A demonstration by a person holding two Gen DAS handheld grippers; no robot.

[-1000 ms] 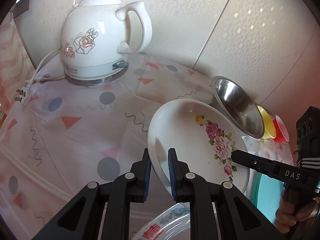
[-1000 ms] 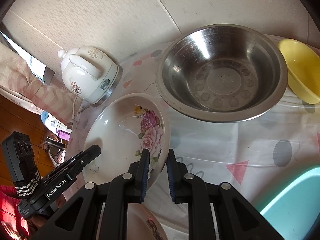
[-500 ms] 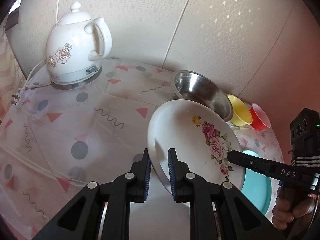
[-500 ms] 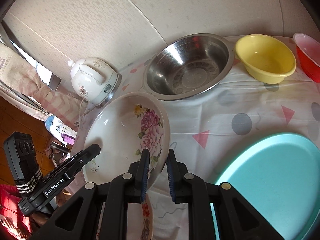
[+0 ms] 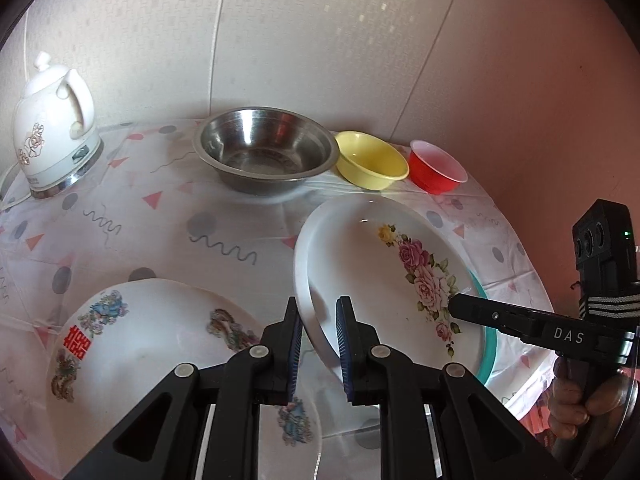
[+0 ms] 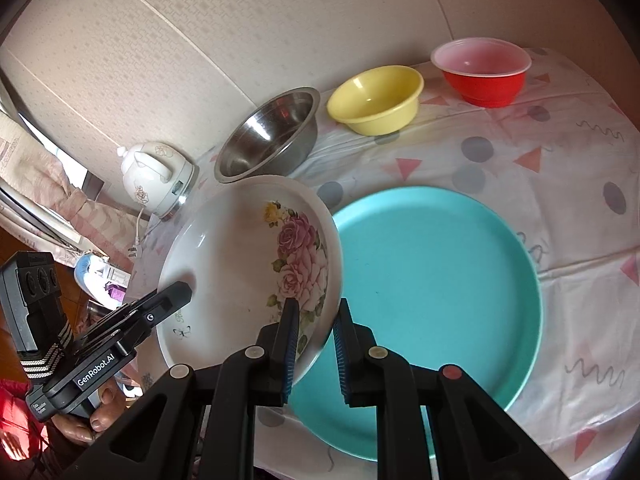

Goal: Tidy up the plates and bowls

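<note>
A white plate with pink roses [image 5: 380, 272] hangs tilted above the table, held at two opposite rims. My left gripper [image 5: 319, 309] is shut on its near-left rim. My right gripper [image 6: 316, 309] is shut on the rim by the roses, and its tip [image 5: 456, 306] shows in the left wrist view. The rose plate [image 6: 240, 264] overlaps the left part of a large teal plate [image 6: 432, 280] lying flat on the cloth. A white plate with red characters [image 5: 140, 340] lies at the near left. The left gripper [image 6: 180, 292] shows in the right wrist view.
Along the wall stand a steel bowl [image 5: 266, 152], a yellow bowl [image 5: 370, 160] and a red bowl [image 5: 436, 166]. A white kettle [image 5: 52, 140] with its cord sits in the far left corner. The patterned tablecloth [image 6: 560, 184] ends at the table's edge on the right.
Both grippers have carried the rose plate to the right, away from the kettle and over the teal plate. The plate with red characters has come into view.
</note>
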